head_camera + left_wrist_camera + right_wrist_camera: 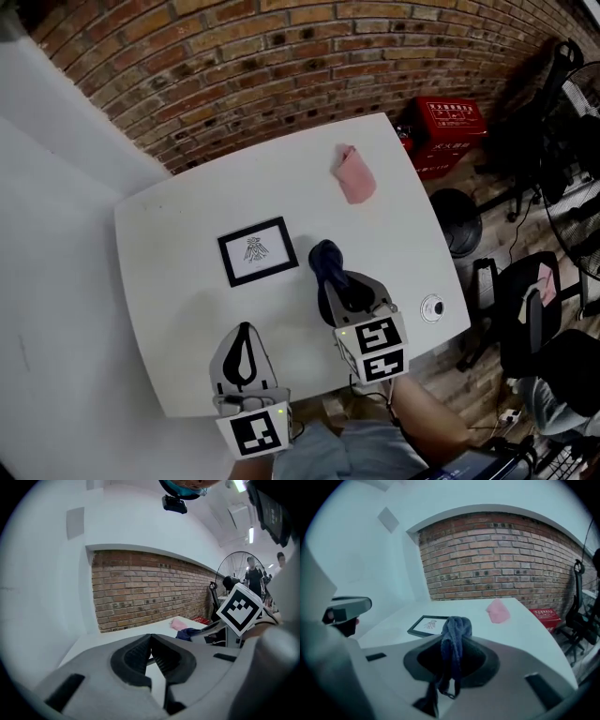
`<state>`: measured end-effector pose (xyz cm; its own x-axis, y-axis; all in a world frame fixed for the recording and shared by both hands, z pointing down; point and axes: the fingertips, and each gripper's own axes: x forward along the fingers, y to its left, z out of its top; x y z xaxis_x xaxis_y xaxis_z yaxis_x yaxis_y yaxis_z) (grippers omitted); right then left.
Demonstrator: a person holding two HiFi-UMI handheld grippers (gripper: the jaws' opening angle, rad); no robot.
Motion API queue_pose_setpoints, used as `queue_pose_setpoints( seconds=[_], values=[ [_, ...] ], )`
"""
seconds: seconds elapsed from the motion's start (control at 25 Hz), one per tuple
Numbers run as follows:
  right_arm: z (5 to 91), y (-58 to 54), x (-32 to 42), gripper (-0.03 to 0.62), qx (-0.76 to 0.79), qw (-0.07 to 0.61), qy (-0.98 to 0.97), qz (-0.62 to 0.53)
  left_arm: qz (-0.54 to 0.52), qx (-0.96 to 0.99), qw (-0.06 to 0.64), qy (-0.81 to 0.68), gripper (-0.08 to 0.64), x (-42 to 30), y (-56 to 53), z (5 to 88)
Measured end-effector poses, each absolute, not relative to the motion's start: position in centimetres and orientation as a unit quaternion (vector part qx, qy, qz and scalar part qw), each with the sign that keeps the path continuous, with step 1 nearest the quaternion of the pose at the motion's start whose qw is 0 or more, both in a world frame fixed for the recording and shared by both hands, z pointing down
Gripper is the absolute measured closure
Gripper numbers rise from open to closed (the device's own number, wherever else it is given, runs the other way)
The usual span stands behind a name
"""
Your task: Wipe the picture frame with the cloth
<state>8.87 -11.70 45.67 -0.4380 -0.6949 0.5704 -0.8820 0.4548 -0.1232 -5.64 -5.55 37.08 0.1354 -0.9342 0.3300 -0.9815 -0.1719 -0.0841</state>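
Observation:
A black picture frame [258, 250] with a small drawing lies flat on the white table [178, 225]; it also shows in the right gripper view as the picture frame [427, 625]. My right gripper [330, 265] is shut on a dark blue cloth [327, 261], bunched between its jaws and hanging just right of the frame; the blue cloth [453, 641] droops down through the jaws. My left gripper [245, 330] is shut and holds nothing, near the table's front edge, below the frame.
A pink cloth [355, 175] lies at the table's far right. A small round white object [432, 307] sits near the right front edge. A brick wall [281, 56] stands behind; a red box [448, 127], fans and chairs crowd the floor at right.

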Motion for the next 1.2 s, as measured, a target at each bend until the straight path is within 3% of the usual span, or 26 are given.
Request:
queue_pose_setpoints(
  seconds=[0.64, 0.96, 1.2],
  values=[
    [25.9, -4.1, 11.4, 0.512, 0.474, 0.069, -0.875, 0.07, 0.053, 0.757, -0.011, -0.651, 0.551, -1.6, -1.2, 21.4],
    [21.2, -0.3, 12.5, 0.512, 0.472, 0.044, -0.88, 0.024, 0.038, 0.748, -0.065, -0.66, 0.551, -0.9, 1.8, 16.6],
    [21.5, 0.5, 13.3, 0.512, 0.478, 0.041, -0.877, 0.027, 0.027, 0.755, -0.066, -0.652, 0.551, 1.0, 3.2, 16.3]
  ],
)
